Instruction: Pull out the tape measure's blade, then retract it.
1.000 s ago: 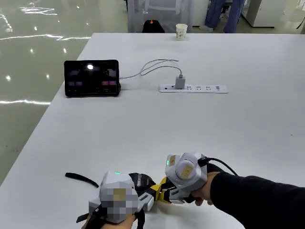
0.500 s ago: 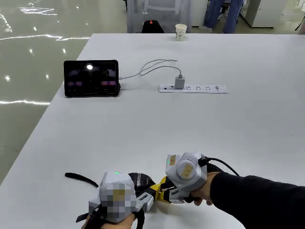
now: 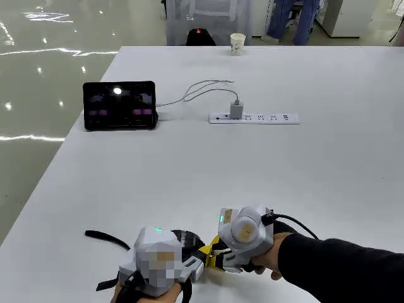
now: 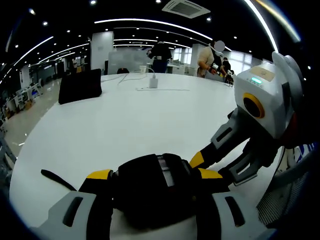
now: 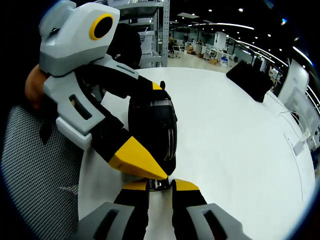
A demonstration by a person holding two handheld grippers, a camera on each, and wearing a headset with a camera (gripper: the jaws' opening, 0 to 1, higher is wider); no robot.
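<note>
Black and squat, the tape measure (image 4: 157,187) sits low at the white bench (image 3: 252,170), well apart from the power strip (image 3: 254,117), on the side nearer us. We clamp its case between the left gripper's (image 4: 155,176) jaws. The right gripper's (image 5: 160,186) jaws are pressed almost together at the case mouth, seemingly pinching the blade (image 5: 161,182) tip. The blade's long axis should run away from the left gripper, so our right hand pulls.
</note>
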